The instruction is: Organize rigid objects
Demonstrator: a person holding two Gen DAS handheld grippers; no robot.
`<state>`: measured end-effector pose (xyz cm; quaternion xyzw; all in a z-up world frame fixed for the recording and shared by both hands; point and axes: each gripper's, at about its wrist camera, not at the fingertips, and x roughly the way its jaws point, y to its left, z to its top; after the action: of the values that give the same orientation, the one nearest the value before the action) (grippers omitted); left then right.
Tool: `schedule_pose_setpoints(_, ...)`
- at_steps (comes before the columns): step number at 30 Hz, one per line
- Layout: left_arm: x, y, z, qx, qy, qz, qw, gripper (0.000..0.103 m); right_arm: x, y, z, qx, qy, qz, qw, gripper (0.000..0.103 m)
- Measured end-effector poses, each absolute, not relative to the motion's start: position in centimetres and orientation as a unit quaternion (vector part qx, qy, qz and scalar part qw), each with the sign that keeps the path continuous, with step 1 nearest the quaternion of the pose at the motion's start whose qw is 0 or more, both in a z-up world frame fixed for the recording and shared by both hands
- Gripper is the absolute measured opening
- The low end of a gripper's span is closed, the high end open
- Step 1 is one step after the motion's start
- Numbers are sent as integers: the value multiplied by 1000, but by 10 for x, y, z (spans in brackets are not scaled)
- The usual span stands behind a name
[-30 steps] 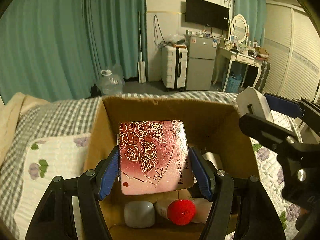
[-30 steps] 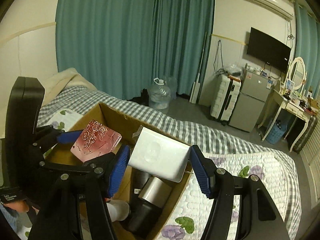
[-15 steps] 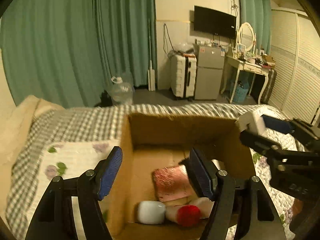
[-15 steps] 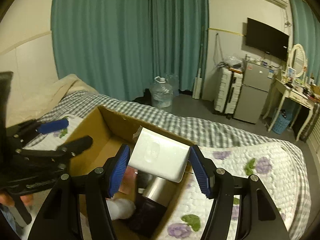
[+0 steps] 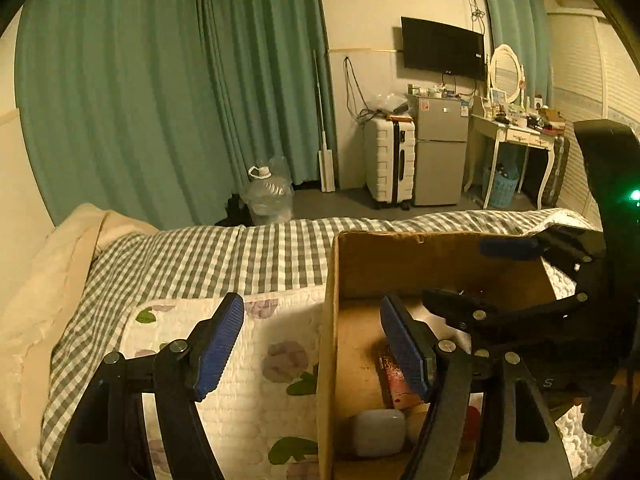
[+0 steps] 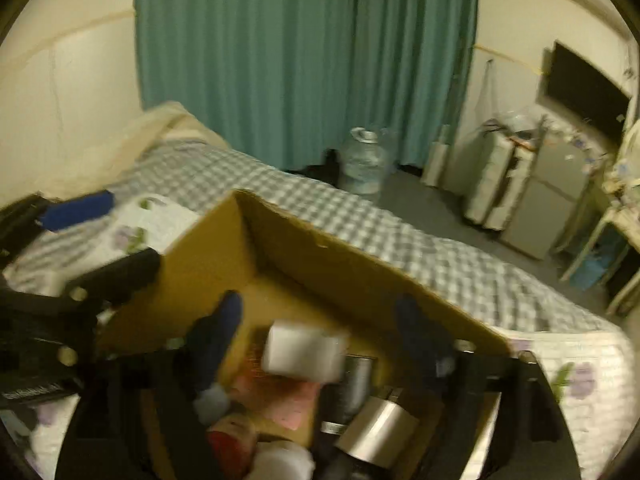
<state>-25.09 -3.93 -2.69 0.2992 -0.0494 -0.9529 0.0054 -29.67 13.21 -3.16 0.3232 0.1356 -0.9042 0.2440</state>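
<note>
An open cardboard box (image 5: 400, 264) (image 6: 304, 248) stands on the bed. The pink rose-patterned tin (image 5: 394, 376) (image 6: 280, 396) lies inside with a white case (image 5: 378, 432), a red-capped bottle (image 6: 230, 444) and silver-black cylinders (image 6: 376, 432). My left gripper (image 5: 312, 344) is open and empty, straddling the box's left wall. My right gripper (image 6: 320, 320) is open over the box, seen in the left view (image 5: 476, 276). A white rectangular box (image 6: 304, 350) lies between its fingers, blurred, untouched by the pads.
The bed has a grey checked sheet (image 5: 224, 256) and a white flowered quilt (image 5: 256, 376). A beige pillow (image 5: 48, 264) lies at the left. Beyond are teal curtains, a water jug (image 5: 266, 196), a suitcase (image 5: 390, 164) and a small fridge (image 5: 440, 148).
My left gripper let go of the pink tin into the box and drew back left. My right gripper opened and let go of the white box, which drops toward the box.
</note>
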Motion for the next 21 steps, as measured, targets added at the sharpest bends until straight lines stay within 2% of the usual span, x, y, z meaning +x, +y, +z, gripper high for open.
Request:
schedule_pose_setpoints(8,-227,-37,-4,274,-47,-961,2,74,-279,163,-13,315,132,-918,199,90)
schedule_pose_setpoints(13,-187,-27,42,214,-65,-975,-8,74,-231,190,34,270,127,-939,172,93)
schedule_pose_setpoints(18,-132,-21,94,158,-87,-984,1,77,-175,221,88,212,117,-960,141,103)
schedule_pose_setpoints(21,-108,-20,114,145,-95,-985,-1,78,-141,233,116,189,110,-967,133,103)
